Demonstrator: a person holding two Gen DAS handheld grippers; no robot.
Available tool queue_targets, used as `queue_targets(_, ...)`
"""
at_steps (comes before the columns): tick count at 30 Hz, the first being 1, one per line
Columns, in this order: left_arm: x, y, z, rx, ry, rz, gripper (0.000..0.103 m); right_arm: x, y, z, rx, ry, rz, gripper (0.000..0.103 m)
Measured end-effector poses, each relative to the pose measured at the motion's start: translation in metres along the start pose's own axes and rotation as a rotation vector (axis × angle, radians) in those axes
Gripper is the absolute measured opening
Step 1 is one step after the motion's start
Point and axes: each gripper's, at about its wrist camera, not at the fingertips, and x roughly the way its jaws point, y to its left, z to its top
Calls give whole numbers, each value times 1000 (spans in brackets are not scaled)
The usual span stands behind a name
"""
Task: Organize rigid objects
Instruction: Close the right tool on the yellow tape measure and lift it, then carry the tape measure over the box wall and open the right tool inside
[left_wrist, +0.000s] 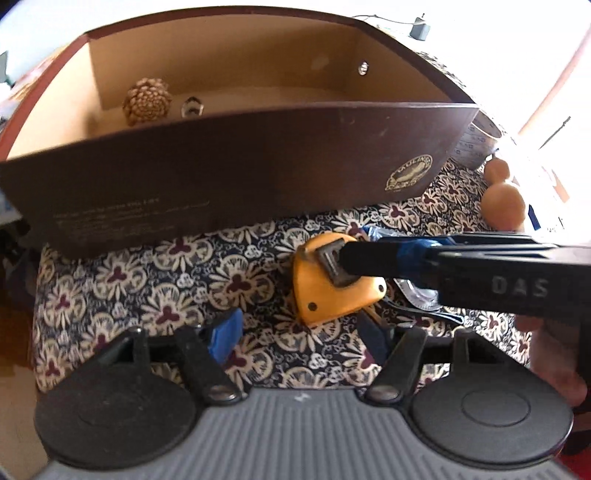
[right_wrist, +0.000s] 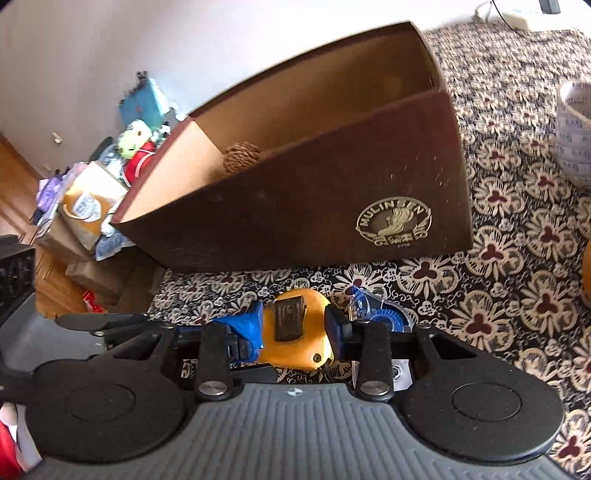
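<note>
An orange tape measure (right_wrist: 295, 339) with a dark belt clip lies on the patterned cloth in front of a brown cardboard box (right_wrist: 314, 206). My right gripper (right_wrist: 295, 328) is shut on the tape measure, one blue pad on each side. In the left wrist view the tape measure (left_wrist: 332, 291) sits just ahead, with the right gripper's black finger (left_wrist: 388, 258) across it. My left gripper (left_wrist: 295, 332) is open and empty just short of it. A pine cone (left_wrist: 147, 101) and a small clear object (left_wrist: 192, 107) lie inside the box (left_wrist: 221, 177).
A blue and clear tape dispenser (right_wrist: 380, 314) lies right of the tape measure. A roll of printed tape (right_wrist: 576, 133) and a wooden gourd-shaped figure (left_wrist: 502, 199) stand at the right. Clutter and cartons (right_wrist: 92, 206) sit on the floor beyond the table's left edge.
</note>
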Motion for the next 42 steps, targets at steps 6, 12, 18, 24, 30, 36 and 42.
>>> queue_targets(6, 6, 10, 1, 56, 9, -72, 69, 10, -3, -3, 66, 13, -38, 24)
queue_targets(12, 10, 4, 3, 132, 16, -119, 69, 11, -4, -3, 114, 15, -28, 24)
queue_targets(18, 10, 3, 6, 162, 12, -124, 67, 20, 0, 2, 133, 39, 5, 24)
queue_targets(24, 10, 5, 7, 167, -13, -99, 60, 25, 0, 11, 101, 91, 21, 22)
queue_targets(30, 10, 5, 7, 150, -20, -93, 60, 28, 2, 18, 28, 151, 44, 21)
queue_targets(36, 9, 2, 5, 138, -33, -80, 60, 30, 8, 19, -36, 167, 44, 21)
queue_targets(42, 8, -1, 3, 137, -32, -74, 59, 26, 6, 14, -25, 152, 48, 21)
